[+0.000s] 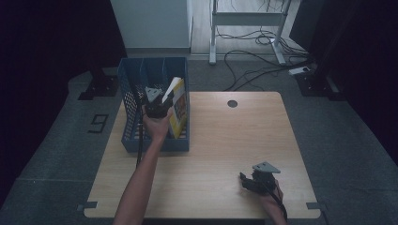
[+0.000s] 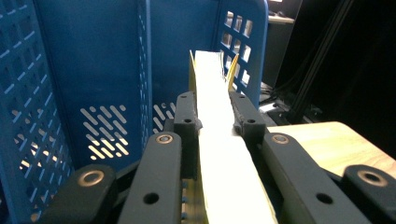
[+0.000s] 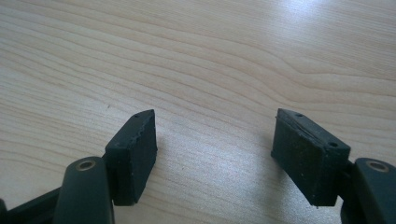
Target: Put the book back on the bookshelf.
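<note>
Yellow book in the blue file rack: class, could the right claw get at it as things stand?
Probably not without moving: the right claw rests open at the table's near edge, while the left claw is clamped on the yellow book inside the blue file rack.

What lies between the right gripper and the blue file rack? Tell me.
Bare wooden table: in the high view nothing lies between the right gripper and the blue file rack, where the left gripper clamps a yellow book.

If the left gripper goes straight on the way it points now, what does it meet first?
Probably the far wall of the blue file rack. The left gripper, shut on the yellow book, points into the rack's compartment, and the wall stands right behind the book. Depth is hard to judge.
</note>
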